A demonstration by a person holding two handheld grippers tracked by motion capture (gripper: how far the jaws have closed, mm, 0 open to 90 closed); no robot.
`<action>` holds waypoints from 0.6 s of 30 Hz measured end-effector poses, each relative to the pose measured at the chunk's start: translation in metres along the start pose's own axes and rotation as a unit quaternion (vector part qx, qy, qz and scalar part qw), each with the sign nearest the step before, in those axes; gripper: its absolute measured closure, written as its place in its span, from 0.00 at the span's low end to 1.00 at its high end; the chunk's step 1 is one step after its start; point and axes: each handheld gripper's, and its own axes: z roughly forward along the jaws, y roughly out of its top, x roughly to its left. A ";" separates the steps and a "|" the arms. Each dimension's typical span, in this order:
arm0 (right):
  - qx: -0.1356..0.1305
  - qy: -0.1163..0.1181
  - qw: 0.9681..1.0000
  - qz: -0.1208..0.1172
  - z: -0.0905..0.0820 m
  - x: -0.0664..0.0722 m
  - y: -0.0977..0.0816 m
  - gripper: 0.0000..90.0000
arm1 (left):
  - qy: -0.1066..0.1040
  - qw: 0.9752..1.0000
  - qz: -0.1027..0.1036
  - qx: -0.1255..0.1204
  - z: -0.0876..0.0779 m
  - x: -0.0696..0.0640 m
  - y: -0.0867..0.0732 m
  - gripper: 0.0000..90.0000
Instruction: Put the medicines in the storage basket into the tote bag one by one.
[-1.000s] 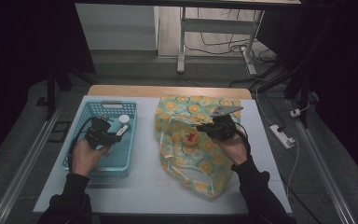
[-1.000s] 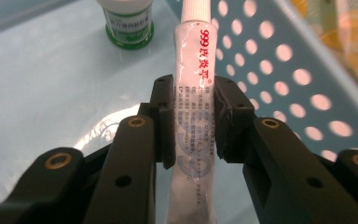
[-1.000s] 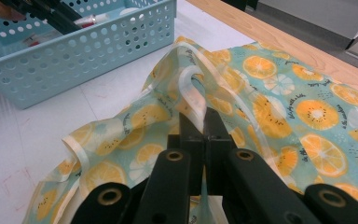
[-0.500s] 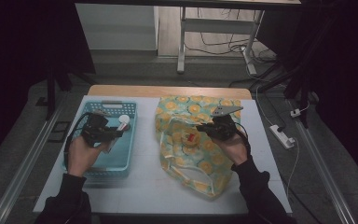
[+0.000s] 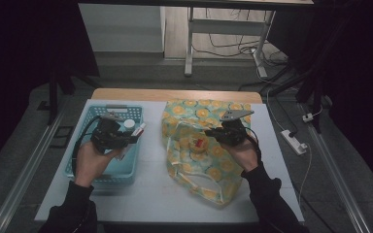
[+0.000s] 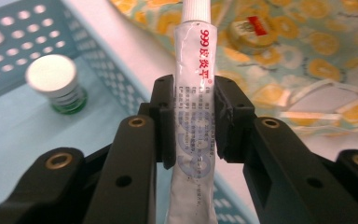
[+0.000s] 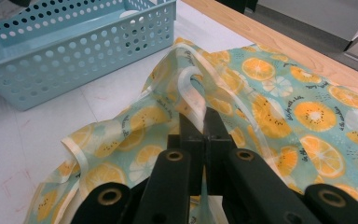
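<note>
While the right gripper (image 5: 218,133) kept its place at the middle right of the high view, its jaws clenched on a fold of the orange-print bag (image 5: 209,160) and holding the edge raised, the left gripper (image 5: 126,139) had risen out of the blue basket (image 5: 80,165) at the left of the frame and drifted toward the bag. A second earlier it sat lower, down among the basket's contents; now it hung over the basket's right rim. In the left gripper view the jaws were grasping a white ointment tube (image 6: 193,107) with red lettering, pinched across its middle, cap end pointing up the frame toward the bag, where a small round tin with a red label (image 6: 248,31) already lay on the fabric. A white-capped green bottle (image 6: 58,84) stood in the basket at the left of that view. In the right gripper view the pinched fold (image 7: 191,88) stood up above the jaws, with the basket (image 7: 74,51) at upper left. By my reading, the pick was done and the carry had begun: the tube was on its way to the bag, and the raised edge was there to give it a mouth to enter.
</note>
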 end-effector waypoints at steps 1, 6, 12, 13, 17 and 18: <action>0.000 0.000 1.000 0.000 0.000 0.000 0.000 1.00 | -0.004 1.000 0.001 0.000 0.001 -0.002 0.001 0.79; -0.002 0.000 1.000 -0.001 -0.001 0.000 0.001 1.00 | -0.024 1.000 0.009 0.005 0.008 -0.013 0.006 0.79; -0.006 0.000 1.000 -0.001 -0.002 0.000 0.001 1.00 | -0.049 0.999 0.020 0.009 0.019 -0.026 0.011 0.79; -0.006 0.000 1.000 -0.001 -0.002 0.000 0.002 1.00 | -0.054 0.998 0.022 0.011 0.021 -0.028 0.012 0.79; -0.007 -0.001 1.000 -0.001 -0.003 0.000 0.002 1.00 | -0.066 0.997 0.031 0.015 0.030 -0.037 0.016 0.79; -0.007 -0.001 1.000 -0.001 -0.003 0.000 0.002 1.00 | -0.068 0.997 0.033 0.017 0.032 -0.039 0.017 0.79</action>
